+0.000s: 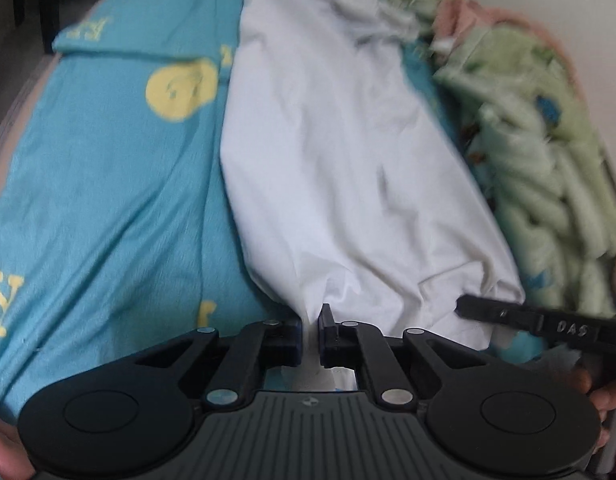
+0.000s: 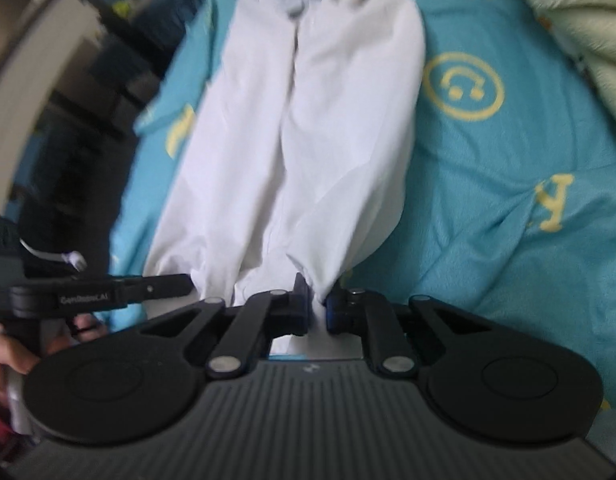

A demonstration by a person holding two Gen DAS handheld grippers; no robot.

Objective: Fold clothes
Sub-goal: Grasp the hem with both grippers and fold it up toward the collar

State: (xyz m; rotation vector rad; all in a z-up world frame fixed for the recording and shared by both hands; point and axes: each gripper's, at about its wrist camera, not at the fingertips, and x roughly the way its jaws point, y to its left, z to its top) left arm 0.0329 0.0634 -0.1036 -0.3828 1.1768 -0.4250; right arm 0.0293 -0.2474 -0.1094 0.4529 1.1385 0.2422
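On the bed, a white garment [image 1: 340, 152] lies stretched lengthwise over a teal sheet [image 1: 107, 184] printed with yellow smiley faces and letters. Left of the garment in the left wrist view, the sheet runs bare except for a folded-over teal corner far up from the garment's near hem. At the garment's near hem, the left gripper [image 1: 310, 332] has its jaws pressed together on a bunched bit of the white cloth, which passes between the fingers and shows again below them. Right of the garment lies a rumpled pale green blanket [image 1: 548, 152] with small coloured prints, with some pink cloth [image 1: 468, 12] above it. The right gripper's finger, seen from the side, reaches in at the garment's near right corner.

From the right wrist view, the left gripper's finger, seen from the side, reaches toward the garment's near left corner. The garment [image 2: 291, 140] shows a long crease down its middle. The right gripper [image 2: 318, 304] pinches a gathered fold of its near hem, jaws closed on the cloth. Right of the garment, the sheet [image 2: 508, 200] carries a yellow smiley, and the green blanket [image 2: 580, 16] sits at the far right.
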